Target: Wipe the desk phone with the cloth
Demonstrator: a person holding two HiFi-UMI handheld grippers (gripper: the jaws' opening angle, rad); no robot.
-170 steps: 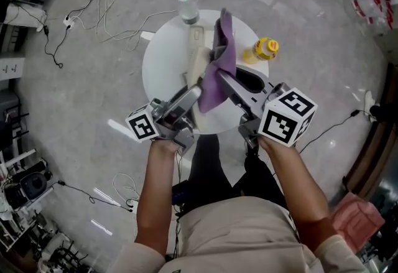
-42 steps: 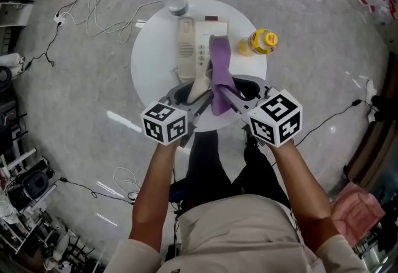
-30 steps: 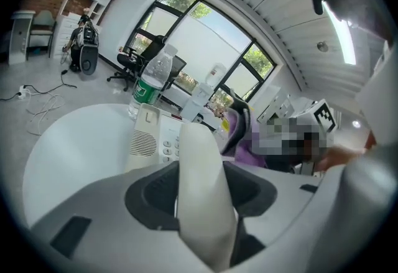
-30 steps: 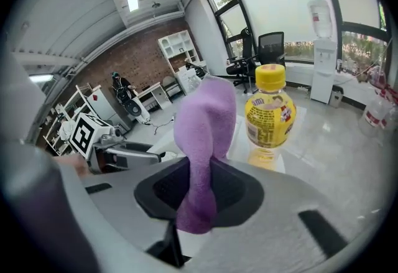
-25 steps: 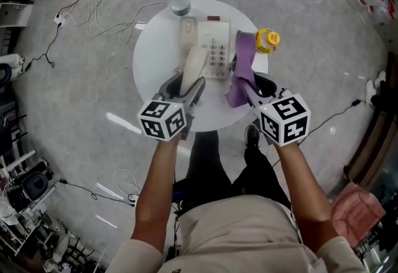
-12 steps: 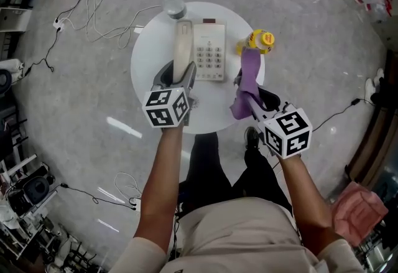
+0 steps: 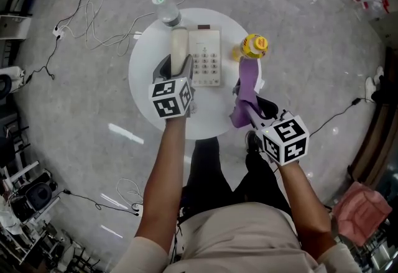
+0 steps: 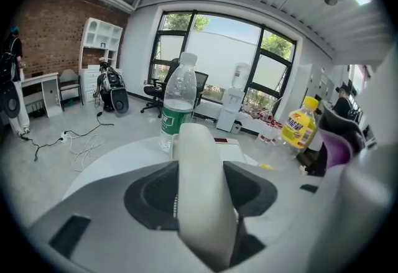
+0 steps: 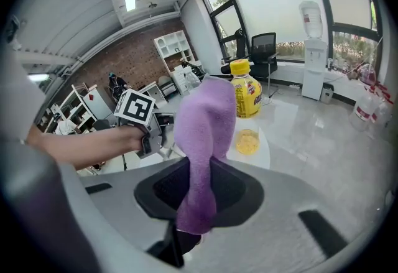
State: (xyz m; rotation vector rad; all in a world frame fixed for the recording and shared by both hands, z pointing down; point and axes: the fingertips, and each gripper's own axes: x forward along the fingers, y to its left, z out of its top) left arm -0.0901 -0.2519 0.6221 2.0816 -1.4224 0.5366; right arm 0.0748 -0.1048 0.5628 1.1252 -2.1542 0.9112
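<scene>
Over the tabletop (image 7: pixel 145 76), the jaws of the left gripper (image 7: pixel 175 66) hold the handset (image 7: pixel 179 46) beside the phone keypad (image 7: pixel 206 61); the jaws of the right gripper (image 7: pixel 247 106) pinch a purple cloth (image 7: pixel 246 84) near the yellow bottle (image 7: pixel 254 46).

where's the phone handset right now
In the head view the handset is left of centre, gripped by the left gripper. It lies along the left edge of the phone base, just below the water bottle.

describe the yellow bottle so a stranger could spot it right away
Start at the round white table on the grey floor. At its far right edge, right of the desk phone, stands the yellow bottle. Unlike the clear water bottle at far left, its body and cap are yellow.
</scene>
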